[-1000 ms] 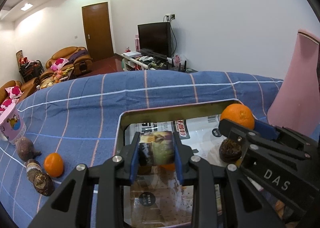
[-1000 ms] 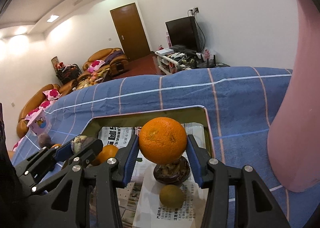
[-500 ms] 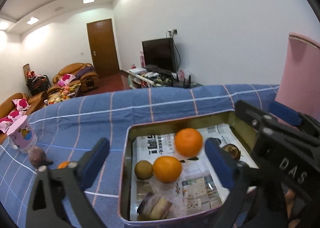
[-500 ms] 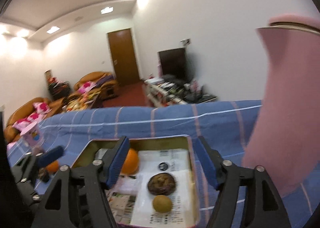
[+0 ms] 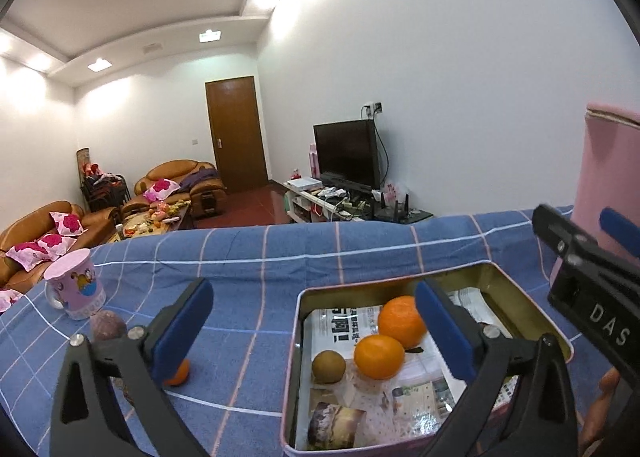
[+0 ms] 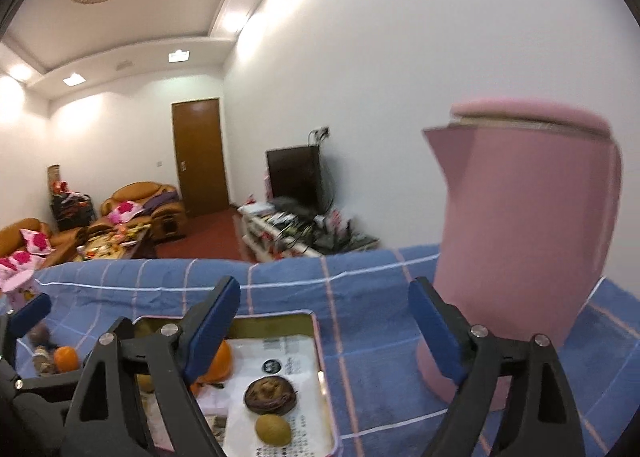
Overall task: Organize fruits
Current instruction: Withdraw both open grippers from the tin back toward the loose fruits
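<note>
Blue-checked bench is carrying the tin (image 5: 298,337) with oranges (image 5: 378,351) inside; both hand-held grippers, left (image 5: 316,331) and right (image 6: 324,323), are opening, empty; loose orange (image 5: 178,373) is risking rolling if nudged.

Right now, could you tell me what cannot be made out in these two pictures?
- Left wrist view: the small orange on the cloth is half hidden by the left gripper's finger.
- Left wrist view: the wrapped item in the tin cannot be identified.
- Right wrist view: the oranges sit behind the right gripper's finger.
- Right wrist view: the cup is blurred and cut off.
</note>
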`<state>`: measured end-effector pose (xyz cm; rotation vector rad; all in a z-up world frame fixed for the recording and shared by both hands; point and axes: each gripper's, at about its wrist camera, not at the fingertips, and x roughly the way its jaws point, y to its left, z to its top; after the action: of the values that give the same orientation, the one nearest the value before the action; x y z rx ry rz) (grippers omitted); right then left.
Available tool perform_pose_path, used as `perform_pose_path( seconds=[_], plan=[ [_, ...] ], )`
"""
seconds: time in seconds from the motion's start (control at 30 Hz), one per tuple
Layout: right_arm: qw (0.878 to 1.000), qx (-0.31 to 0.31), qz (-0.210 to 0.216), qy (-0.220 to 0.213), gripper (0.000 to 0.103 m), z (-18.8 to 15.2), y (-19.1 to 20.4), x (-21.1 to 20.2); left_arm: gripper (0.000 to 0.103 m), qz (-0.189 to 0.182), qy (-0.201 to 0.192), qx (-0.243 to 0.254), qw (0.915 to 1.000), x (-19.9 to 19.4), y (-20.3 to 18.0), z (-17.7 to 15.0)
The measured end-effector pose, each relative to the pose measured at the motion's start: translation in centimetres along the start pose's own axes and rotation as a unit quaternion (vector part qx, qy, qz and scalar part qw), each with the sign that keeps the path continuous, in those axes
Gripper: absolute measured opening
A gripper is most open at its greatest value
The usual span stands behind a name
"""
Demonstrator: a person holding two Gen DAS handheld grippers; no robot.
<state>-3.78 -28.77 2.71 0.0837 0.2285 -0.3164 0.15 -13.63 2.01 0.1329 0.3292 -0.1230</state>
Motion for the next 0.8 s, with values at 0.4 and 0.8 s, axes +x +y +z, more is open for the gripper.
perform_pose_path(
  seconds=[0.4,0.8],
  plan=[
    [0.999,0.033,-0.005,-0.012,0.087,-0.3,-1.4,-1.4,0.103,0.001,0.005,0.0,1.0,-0.4,0.1,-0.3],
    [1.0,0.009,-0.014,0.018,0.087,-1.1,0.3,-2.9,0.103,-0.014,0.0,-0.006,0.9999,-1.7,1.1,-1.0]
  ],
)
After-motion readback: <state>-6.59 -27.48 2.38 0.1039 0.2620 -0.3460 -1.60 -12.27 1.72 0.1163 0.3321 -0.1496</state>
